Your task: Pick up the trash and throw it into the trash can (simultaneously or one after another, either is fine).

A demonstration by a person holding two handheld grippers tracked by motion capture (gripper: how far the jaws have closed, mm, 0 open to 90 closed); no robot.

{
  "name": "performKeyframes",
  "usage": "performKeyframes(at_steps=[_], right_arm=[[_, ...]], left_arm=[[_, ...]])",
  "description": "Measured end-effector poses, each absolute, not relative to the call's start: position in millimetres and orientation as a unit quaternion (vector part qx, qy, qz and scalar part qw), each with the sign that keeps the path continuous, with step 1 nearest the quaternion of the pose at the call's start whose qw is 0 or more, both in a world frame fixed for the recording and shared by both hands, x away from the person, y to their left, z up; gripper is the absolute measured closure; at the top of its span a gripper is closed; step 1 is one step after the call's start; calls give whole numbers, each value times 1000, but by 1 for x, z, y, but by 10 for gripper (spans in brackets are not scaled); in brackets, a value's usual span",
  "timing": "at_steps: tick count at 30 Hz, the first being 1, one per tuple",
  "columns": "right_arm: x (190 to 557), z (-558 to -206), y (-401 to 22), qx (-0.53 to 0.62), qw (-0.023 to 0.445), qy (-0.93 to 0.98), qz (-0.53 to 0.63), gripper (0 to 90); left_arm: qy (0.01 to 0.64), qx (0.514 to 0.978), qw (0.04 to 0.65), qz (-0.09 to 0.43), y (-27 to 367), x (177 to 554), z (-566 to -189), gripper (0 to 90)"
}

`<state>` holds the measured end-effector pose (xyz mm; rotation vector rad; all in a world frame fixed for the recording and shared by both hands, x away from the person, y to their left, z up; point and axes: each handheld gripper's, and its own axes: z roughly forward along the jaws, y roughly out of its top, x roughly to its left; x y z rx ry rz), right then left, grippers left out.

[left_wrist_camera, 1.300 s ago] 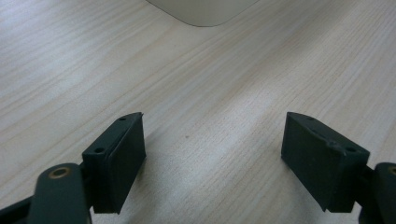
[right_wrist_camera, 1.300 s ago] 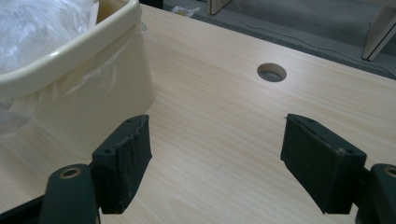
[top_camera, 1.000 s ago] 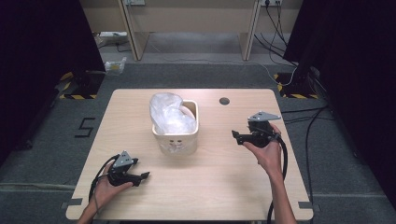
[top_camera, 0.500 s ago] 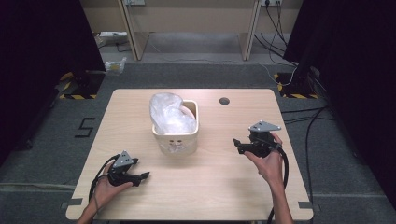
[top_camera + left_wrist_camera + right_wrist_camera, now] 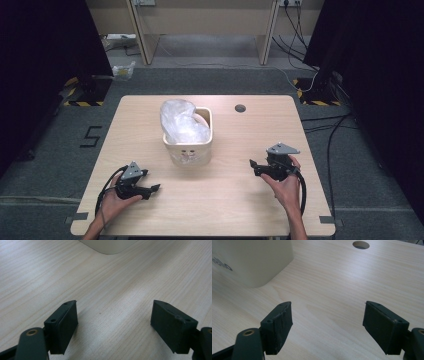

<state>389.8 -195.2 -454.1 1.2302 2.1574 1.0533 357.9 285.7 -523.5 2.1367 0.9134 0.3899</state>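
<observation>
The cream bin [image 5: 188, 141] stands on the wooden table [image 5: 235, 210], between the two grippers and a bit farther from the person than both. A crinkly clear plastic bag [image 5: 180, 122] sits inside it and pokes up over the rim. The left gripper [image 5: 154, 189] lies low by the near edge of the table, and its tips point toward the right gripper. The bin is up ahead of it and a little to the side, well apart. In the left gripper view its jaws stand wide open with bare wood between them, and just a rounded bit of the bin [image 5: 108, 246] peeks in at the top, cut off by the edge. The right gripper [image 5: 254, 167] is in the person's other hand, with its tips pointing at the bin, near but not touching. Its jaws are wide open too and hold nothing. In the right gripper view the bin wall [image 5: 254, 262] fills the top left corner, with dark letters on it cut off, too few to read. A small round hole [image 5: 361, 244] in the table lies far ahead of it. Nothing stands between either gripper and the bin.
</observation>
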Motion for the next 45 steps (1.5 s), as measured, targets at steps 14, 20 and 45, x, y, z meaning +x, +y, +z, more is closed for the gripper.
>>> performKeyframes(at_steps=[14,20,45], right_arm=[[370,-478,-198,457,211,780,371,223],[363,-485,-204,465,210,779,365,218],[341,-498,-202,460,206,787,355,216]], left_arm=[[358,838,383,153,286,358,-523,207],[358,838,383,153,286,358,-523,207],[358,838,383,153,286,358,-523,207]])
